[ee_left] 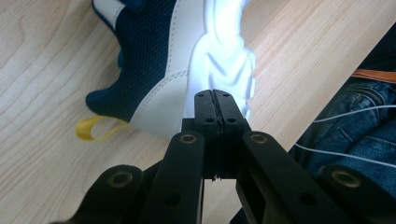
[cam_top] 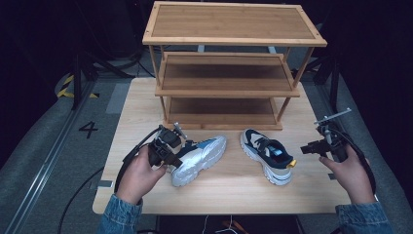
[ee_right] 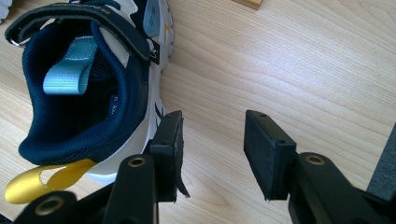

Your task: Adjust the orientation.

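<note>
Your left gripper (cam_top: 171, 155) is at the heel of the left sneaker (cam_top: 202, 157), which lies tipped on its side near the middle of the table (cam_top: 136, 105), toward the front edge. In the left gripper view the two jaws are pressed flat together just in front of the white sole (ee_left: 219, 56). Nothing seems to be between them, so they look closed and empty.

Your right gripper (cam_top: 311, 147) hangs over the right side of the table, a little apart from the right sneaker (cam_top: 268, 155). This sneaker stands upright on its sole, with its toe toward the shoe rack (cam_top: 229, 68). In the right gripper view the jaws stand wide apart with bare wood between them, and one jaw is just beside the heel.

There are two sneakers, one for each gripper. There is one wooden rack at the back edge of the table, with three shelves, all bare.

I think a sneaker like this is light. The dark blue cloth top (ee_right: 93, 144) is soft and will squash, so a pinch there may slip. The thick white sole is firmer and bumpy, so it should hold well. The padded heel rim is a good place to grab: one jaw inside the shoe, one outside. The yellow loop (ee_right: 44, 179) at the heel is thin and floppy, and the shoe would swing from it.
</note>
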